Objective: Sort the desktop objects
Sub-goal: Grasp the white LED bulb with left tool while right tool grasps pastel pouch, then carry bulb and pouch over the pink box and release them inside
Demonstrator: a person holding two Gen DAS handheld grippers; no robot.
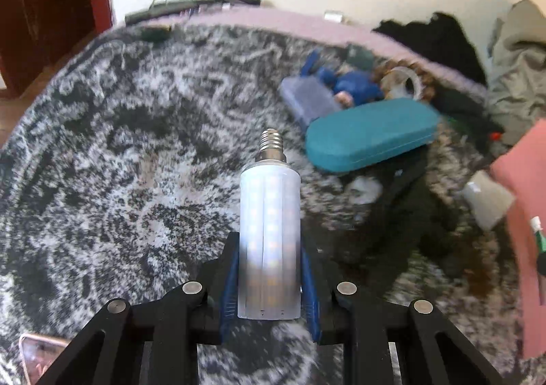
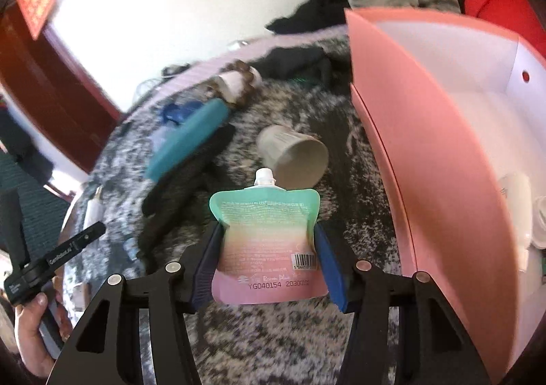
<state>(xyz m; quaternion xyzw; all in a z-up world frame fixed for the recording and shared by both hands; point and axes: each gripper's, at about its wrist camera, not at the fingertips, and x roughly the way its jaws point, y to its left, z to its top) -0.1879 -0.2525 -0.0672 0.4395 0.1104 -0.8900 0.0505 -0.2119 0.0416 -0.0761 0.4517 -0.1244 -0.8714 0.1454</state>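
Observation:
My left gripper (image 1: 269, 245) is shut on a white LED corn bulb (image 1: 270, 231), its screw base pointing away, held above the grey mottled blanket (image 1: 136, 146). My right gripper (image 2: 268, 231) is shut on a green-to-pink spout pouch (image 2: 266, 241), cap pointing forward, just left of the pink box (image 2: 426, 153). The box is open, white inside, with white items at its right. A teal glasses case (image 1: 368, 134), also in the right wrist view (image 2: 187, 143), lies on the blanket.
A grey cup (image 2: 293, 153) lies on its side ahead of the pouch. A blue doll (image 1: 351, 85), a bead bracelet with a tape roll (image 1: 402, 78), black fabric (image 2: 184, 187) and clothes (image 1: 515, 68) lie around. A phone (image 1: 37, 357) sits bottom left.

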